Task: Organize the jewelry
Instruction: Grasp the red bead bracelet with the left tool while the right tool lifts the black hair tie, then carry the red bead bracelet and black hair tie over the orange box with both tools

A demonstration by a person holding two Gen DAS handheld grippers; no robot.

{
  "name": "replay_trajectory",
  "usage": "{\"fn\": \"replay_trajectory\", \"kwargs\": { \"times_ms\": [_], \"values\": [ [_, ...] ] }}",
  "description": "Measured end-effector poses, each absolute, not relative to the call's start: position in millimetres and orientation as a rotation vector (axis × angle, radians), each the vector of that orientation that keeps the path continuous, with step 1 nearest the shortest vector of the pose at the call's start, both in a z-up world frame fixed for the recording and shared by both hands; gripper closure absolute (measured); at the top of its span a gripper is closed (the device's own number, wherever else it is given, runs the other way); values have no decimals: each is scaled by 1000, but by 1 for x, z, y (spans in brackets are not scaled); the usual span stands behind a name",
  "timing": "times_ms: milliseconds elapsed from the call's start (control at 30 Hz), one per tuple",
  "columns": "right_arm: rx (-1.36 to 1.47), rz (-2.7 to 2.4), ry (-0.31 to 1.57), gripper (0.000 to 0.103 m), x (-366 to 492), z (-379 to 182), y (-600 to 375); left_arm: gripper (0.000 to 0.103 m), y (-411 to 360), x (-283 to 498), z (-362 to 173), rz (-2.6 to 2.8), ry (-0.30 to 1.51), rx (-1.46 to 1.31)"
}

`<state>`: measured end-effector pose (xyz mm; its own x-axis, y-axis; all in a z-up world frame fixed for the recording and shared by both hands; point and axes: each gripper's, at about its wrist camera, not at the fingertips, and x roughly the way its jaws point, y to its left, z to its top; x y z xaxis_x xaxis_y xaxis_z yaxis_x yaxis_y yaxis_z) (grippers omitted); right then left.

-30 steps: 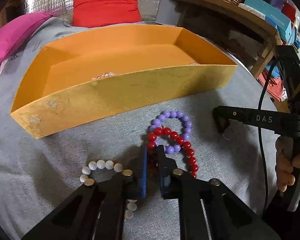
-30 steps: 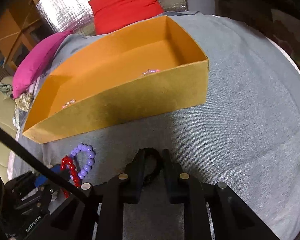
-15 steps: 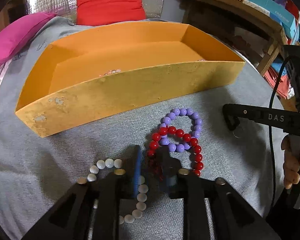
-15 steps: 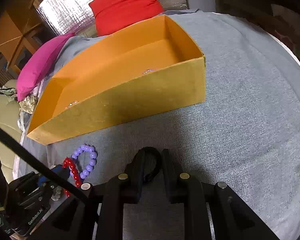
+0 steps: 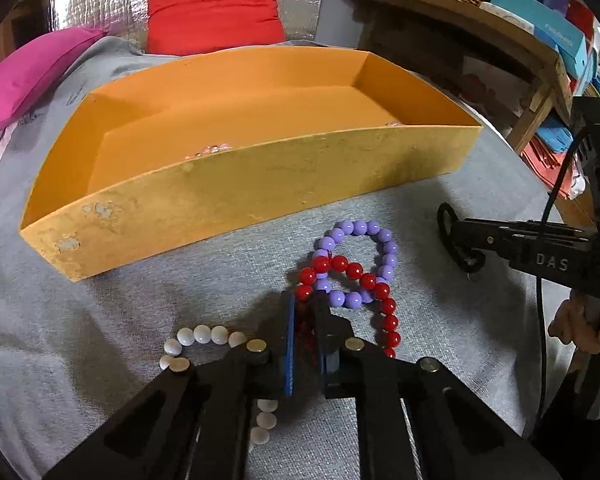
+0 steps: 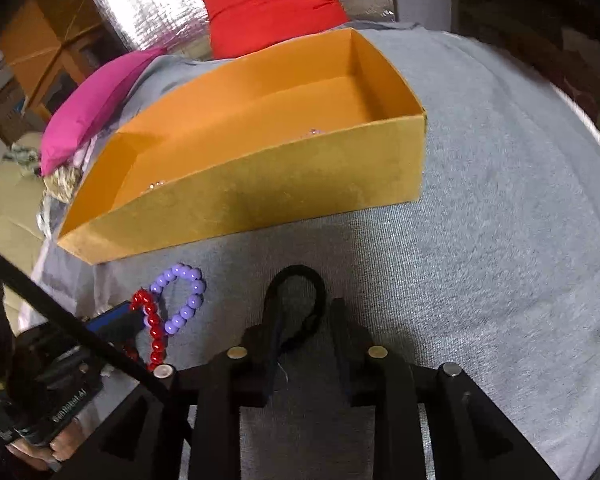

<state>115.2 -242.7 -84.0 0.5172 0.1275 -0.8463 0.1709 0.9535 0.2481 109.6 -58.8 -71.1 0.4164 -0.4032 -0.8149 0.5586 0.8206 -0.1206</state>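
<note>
My left tongs (image 5: 306, 320) clamp the red bead bracelet (image 5: 364, 284), my right tongs (image 6: 300, 320) pinch a black hair tie (image 6: 298, 280); the purple bracelet (image 5: 356, 264) and white bracelet (image 5: 204, 338) lie on the near tabletop, outside the orange box (image 5: 260, 184), which holds only small glints.

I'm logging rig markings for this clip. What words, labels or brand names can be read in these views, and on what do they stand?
"DAS": white letters on the black right gripper, seen from the left wrist view.
"GenRobot.AI": as best it reads, small and tilted, on the body of the left gripper, right wrist view.
Print on the blue box on the shelf: too blurred to read.
</note>
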Motion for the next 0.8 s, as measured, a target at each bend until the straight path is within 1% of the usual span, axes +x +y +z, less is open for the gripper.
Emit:
{"fn": "replay_trajectory", "kwargs": {
  "times_ms": [100, 533, 800],
  "values": [
    [325, -28, 1021, 94, 113, -82, -243, 94, -57, 105, -63, -612, 949, 166],
    [350, 56, 904, 94, 100, -54, -243, 94, -25, 92, -29, -614, 854, 78],
    [334, 120, 855, 94, 101, -43, -228, 94, -8, 88, -16, -550, 800, 71]
  ]
}}
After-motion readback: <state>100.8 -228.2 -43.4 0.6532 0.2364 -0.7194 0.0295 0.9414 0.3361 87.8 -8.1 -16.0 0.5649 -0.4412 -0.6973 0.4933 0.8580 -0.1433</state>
